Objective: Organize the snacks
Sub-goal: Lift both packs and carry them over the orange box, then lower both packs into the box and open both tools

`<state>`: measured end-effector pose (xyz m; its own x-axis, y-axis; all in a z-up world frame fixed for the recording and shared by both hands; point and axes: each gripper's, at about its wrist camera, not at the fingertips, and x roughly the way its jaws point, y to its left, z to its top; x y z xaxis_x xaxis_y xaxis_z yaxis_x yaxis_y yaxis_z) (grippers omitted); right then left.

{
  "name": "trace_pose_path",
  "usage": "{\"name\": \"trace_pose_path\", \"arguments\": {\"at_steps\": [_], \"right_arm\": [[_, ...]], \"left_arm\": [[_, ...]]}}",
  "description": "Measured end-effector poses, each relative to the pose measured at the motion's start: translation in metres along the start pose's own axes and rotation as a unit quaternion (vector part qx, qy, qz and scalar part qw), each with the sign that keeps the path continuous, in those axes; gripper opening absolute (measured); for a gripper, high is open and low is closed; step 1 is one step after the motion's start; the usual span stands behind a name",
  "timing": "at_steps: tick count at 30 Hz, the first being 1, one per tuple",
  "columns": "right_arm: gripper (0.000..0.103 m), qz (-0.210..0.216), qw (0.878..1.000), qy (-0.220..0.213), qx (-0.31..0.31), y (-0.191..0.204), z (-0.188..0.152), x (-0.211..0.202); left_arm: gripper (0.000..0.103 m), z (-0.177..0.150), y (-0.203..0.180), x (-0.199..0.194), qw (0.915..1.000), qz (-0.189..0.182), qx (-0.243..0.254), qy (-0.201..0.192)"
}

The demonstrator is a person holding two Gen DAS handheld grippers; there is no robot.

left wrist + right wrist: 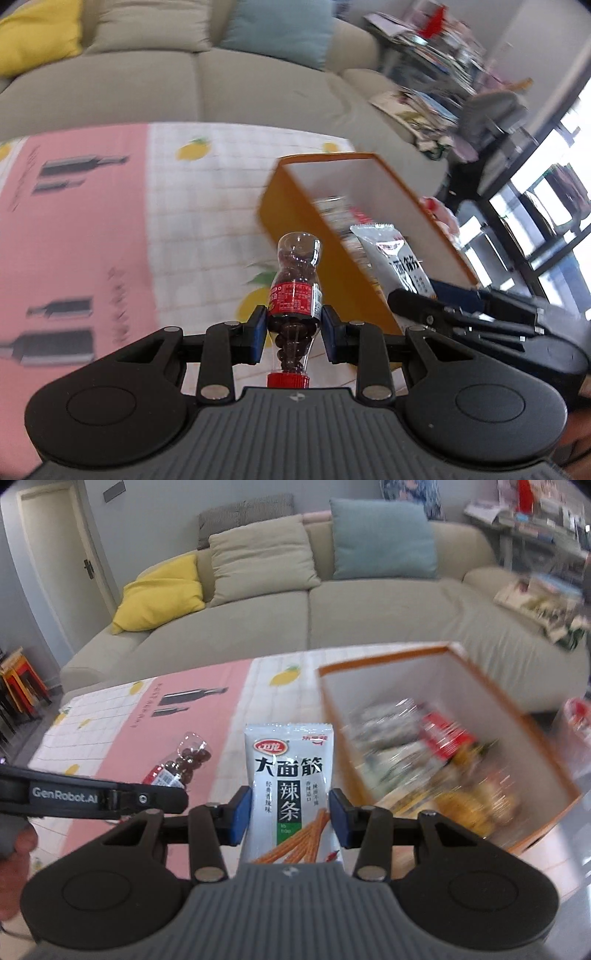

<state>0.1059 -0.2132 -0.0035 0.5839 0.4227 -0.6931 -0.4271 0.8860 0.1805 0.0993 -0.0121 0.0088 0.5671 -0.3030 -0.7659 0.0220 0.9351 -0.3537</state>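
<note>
Two snacks are held: bottle in left gripper, packet in right gripper; box is seen at two o'clock, nearer the right one.

We see box contents smeared by motion blur in right wrist view; only red label readable, rest unidentifiable. Shelf clutter blurred in left wrist view. Snack packet bottom hidden behind gripper body. Bottle cap half cut by gripper body.
</note>
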Motion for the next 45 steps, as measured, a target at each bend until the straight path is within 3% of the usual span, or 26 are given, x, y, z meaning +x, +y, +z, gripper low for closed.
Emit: {"name": "trace_pose_path", "arguments": {"at_steps": [9,20,24,35,45], "right_arm": [[0.044,-0.069,0.996,0.016,-0.062,-0.064,0.04,-0.01],[0.044,-0.097,0.977,0.1,-0.161,-0.111,0.055,0.039],[0.044,-0.113,0.968,0.117,-0.193,-0.117,0.057,0.057],[0.044,-0.116,0.962,0.152,-0.194,-0.142,0.053,0.103],[0.046,-0.117,0.952,0.164,-0.229,-0.139,0.047,0.128]], "left_arm": [[0.034,0.045,-0.064,0.051,0.9973,-0.047,0.045,0.035],[0.034,0.077,-0.114,0.122,0.9855,-0.031,0.13,0.104],[0.034,0.083,-0.116,0.142,0.982,-0.02,0.142,0.123],[0.034,0.079,-0.112,0.192,0.9736,0.001,0.164,0.158],[0.034,0.072,-0.106,0.219,0.9668,0.024,0.173,0.186]]}}
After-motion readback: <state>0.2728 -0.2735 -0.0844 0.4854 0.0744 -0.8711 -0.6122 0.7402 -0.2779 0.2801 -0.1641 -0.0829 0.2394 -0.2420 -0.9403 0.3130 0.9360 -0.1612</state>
